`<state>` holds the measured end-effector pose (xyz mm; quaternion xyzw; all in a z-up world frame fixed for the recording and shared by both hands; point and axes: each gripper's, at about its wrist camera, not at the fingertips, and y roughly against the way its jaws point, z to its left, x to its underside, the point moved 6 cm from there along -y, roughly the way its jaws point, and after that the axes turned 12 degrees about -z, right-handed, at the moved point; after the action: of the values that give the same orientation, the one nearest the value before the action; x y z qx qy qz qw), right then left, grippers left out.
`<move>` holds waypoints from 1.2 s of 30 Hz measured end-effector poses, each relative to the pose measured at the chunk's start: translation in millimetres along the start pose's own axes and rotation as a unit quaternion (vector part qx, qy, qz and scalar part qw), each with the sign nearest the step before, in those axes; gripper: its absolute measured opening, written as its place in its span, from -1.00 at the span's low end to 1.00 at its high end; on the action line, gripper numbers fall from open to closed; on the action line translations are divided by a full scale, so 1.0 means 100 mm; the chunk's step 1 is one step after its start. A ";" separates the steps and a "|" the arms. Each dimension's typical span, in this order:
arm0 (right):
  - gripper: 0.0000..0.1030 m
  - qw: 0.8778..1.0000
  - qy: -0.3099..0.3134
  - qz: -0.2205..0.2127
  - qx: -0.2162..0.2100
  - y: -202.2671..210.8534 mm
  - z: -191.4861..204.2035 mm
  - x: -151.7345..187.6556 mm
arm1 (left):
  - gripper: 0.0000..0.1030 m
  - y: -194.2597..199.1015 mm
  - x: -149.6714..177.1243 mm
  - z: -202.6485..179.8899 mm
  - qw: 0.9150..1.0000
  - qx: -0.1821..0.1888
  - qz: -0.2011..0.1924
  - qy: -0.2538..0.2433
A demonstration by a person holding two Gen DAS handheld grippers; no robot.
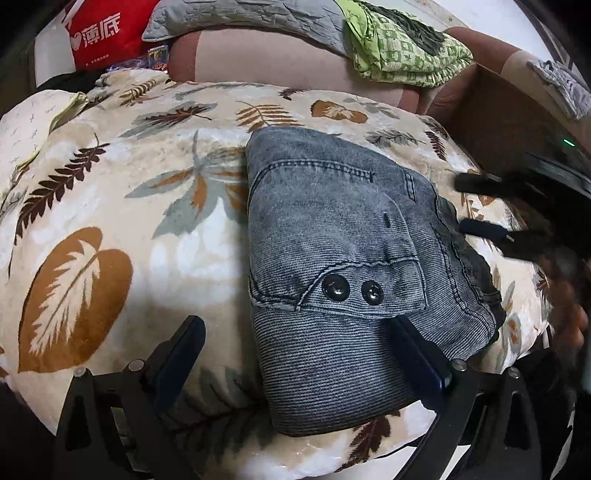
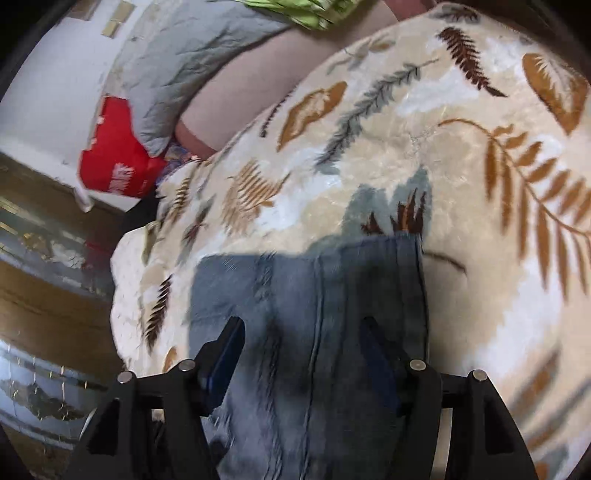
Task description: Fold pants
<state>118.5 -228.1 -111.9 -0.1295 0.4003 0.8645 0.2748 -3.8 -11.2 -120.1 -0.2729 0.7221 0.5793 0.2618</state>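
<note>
Folded pants (image 1: 343, 266) between both grippers, on a leaf-print blanket (image 1: 110, 206).
Left gripper (image 1: 295, 339) gapes, one finger under the pants' flap; right gripper (image 2: 301, 339) spread over them, gripping nothing. Beyond the pants: green cloth (image 1: 399, 44), red bag (image 1: 107, 33).

— Backdrop, left wrist view? 
— Leaf-print blanket (image 1: 110, 206) across the middle; grey quilt (image 1: 236, 18) at twelve, green patterned cloth (image 1: 402, 44) at one, red bag (image 1: 107, 33) at eleven.
— Right wrist view? 
— White wall (image 2: 48, 96) at ten, glossy brown floor (image 2: 44, 306) at eight.
</note>
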 end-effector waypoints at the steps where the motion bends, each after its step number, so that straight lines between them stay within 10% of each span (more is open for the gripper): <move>1: 0.31 1.000 0.000 -0.004 -0.008 0.12 0.03 0.07 | 0.94 0.01 -0.01 -0.01 1.000 -0.002 0.000 -0.004; 8: 0.40 0.997 -0.043 0.037 -0.045 0.25 -0.17 0.77 | 0.93 0.10 -0.05 -0.03 1.000 -0.011 -0.002 -0.007; 23: 0.42 0.997 -0.048 -0.025 -0.062 0.64 -0.19 0.66 | 0.93 0.20 -0.19 -0.01 1.000 -0.002 -0.012 -0.007; 29: 0.42 0.997 -0.060 -0.018 -0.054 0.76 -0.38 0.45 | 0.93 0.19 -0.36 0.32 0.994 0.051 -0.002 0.097; 36: 0.42 0.997 -0.069 -0.012 -0.043 0.65 -0.50 0.32 | 0.92 -0.01 -0.38 0.53 0.996 -0.031 0.011 0.084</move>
<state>54.4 -288.9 -118.2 -0.0859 0.3411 0.8845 0.3066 26.9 43.7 -104.2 -0.3205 0.7263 0.5792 0.1851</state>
